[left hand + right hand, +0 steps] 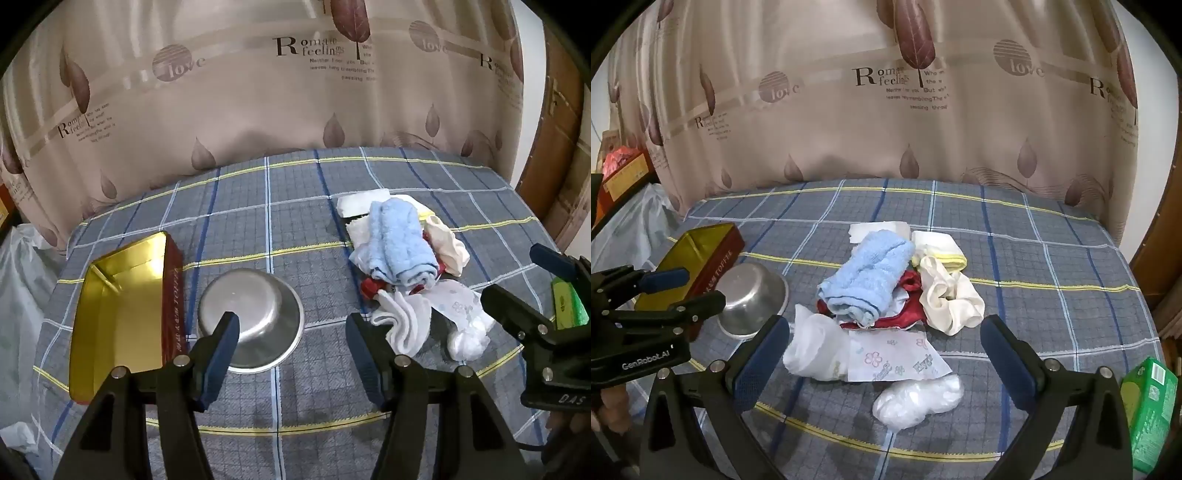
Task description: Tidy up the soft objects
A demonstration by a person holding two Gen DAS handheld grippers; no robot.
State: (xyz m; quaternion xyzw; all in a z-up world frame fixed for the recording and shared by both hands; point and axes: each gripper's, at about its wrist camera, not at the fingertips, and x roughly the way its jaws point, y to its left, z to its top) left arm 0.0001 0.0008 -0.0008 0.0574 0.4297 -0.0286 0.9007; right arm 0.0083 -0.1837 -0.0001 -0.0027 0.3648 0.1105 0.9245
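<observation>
A heap of soft things lies on the checked tablecloth (pixel 1052 266): a rolled light-blue towel (pixel 868 273) (pixel 399 243), a cream cloth (pixel 945 295), a red cloth (pixel 910 282), a white cloth (pixel 812 347) (pixel 406 325), a printed tissue pack (pixel 897 358) and a crumpled clear plastic bag (pixel 919 398). My right gripper (pixel 882 325) (pixel 528 280) hovers open over the near side of the heap, gripping nothing. My left gripper (pixel 291 328) (pixel 703 286) is open and empty, above the table between a steel bowl (pixel 255 317) and the heap.
A gold-lined red tin (pixel 122 314) (pixel 701 251) lies open left of the steel bowl (pixel 750 295). A green box (pixel 1148 406) (pixel 569 302) stands at the table's right edge. A printed curtain (pixel 886 129) hangs behind the table.
</observation>
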